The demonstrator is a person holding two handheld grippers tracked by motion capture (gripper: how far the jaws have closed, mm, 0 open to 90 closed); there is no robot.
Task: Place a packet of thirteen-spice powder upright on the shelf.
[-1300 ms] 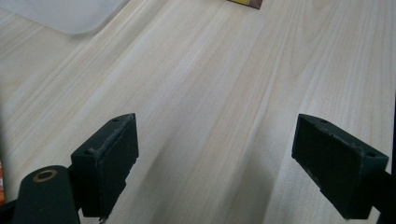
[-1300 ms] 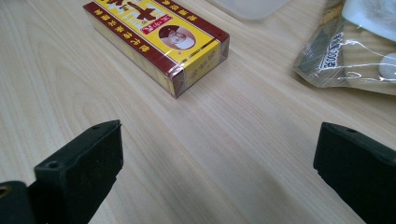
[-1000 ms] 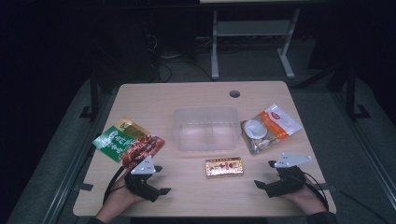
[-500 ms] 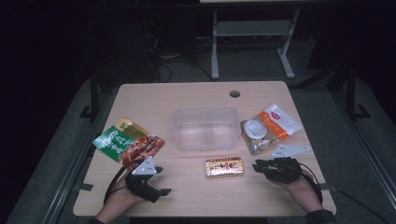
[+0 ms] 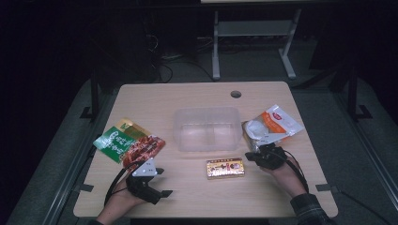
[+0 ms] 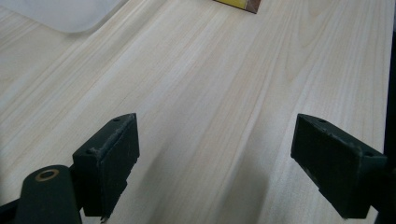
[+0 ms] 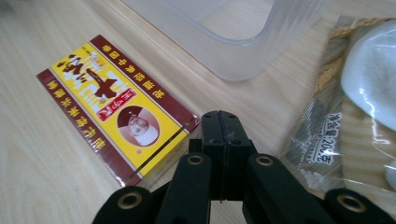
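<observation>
My right gripper (image 5: 251, 157) (image 7: 222, 125) hovers low over the table between a yellow and red box (image 5: 225, 168) (image 7: 116, 107) and a clear packet with white contents (image 5: 256, 132) (image 7: 364, 93). Its jaws have just been closing and now stand shut with nothing between them. Just beyond its tips is the corner of a clear plastic container (image 5: 206, 129) (image 7: 233, 46). At the front left my left gripper (image 5: 163, 182) (image 6: 219, 140) rests on the bare wood, open and empty, pointing towards the box (image 6: 238, 3).
A green packet (image 5: 115, 140) and a red packet (image 5: 145, 147) lie overlapping at the table's left edge. An orange and white packet (image 5: 281, 121) lies at the right behind the clear one. A cable hole (image 5: 235, 93) sits near the far edge.
My right gripper has moved left and away from the front edge, up to the clear packet, and its jaws have closed. The left gripper has stayed put.
</observation>
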